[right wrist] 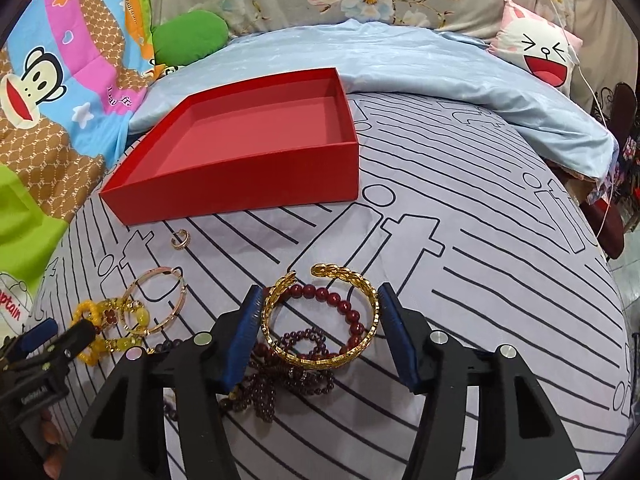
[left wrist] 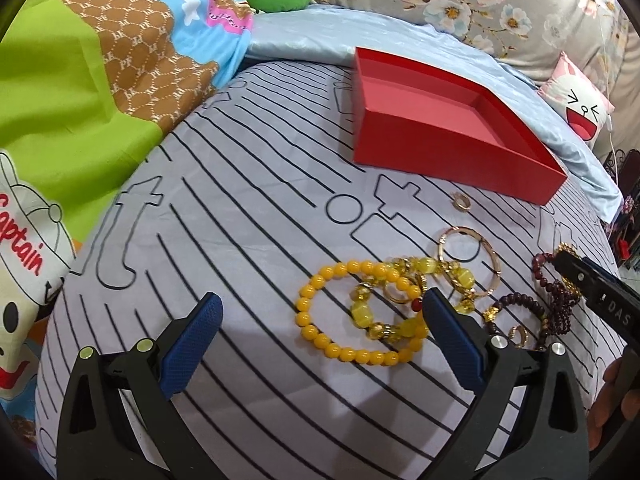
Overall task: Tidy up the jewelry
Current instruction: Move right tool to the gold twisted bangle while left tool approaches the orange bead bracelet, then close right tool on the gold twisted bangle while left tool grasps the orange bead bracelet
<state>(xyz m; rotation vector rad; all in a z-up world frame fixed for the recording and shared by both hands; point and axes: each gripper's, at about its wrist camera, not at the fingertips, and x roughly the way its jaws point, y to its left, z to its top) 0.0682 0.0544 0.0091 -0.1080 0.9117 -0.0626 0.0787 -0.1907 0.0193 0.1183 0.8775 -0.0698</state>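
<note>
A: Which step is in hand?

B: The first pick, I'd judge. The red box (right wrist: 240,152) sits empty on the striped bedsheet (right wrist: 480,280), and all the jewelry lies loose in front of it.

A: What's the right tool (right wrist: 318,320) doing?

B: It's half closed around the gold cuff bracelet (right wrist: 320,320). The left pad looks to be touching the cuff's rim; the right pad sits just beside the other rim, and I can't tell if it's pressing. No firm grip yet that I can see.

A: What lies under the cuff?

B: Dark red beads (right wrist: 340,304) run through it, and a purple bead strand (right wrist: 288,372) is tangled below. That's the risk: lifting might drag them along.

A: And the left tool (left wrist: 320,340)?

B: Wide open, holding nothing. The yellow bead bracelet (left wrist: 352,312) lies between its fingers, nearer the right one, overlapping a pile of yellow stones and a thin gold bangle (left wrist: 472,260).

A: Next move?

B: Probably squeeze until both pads hold the cuff, lift it straight up clear of the beads, then carry it forward and to the left, into the box. A small ring (right wrist: 180,239) lies alone near the box's front wall.
</note>
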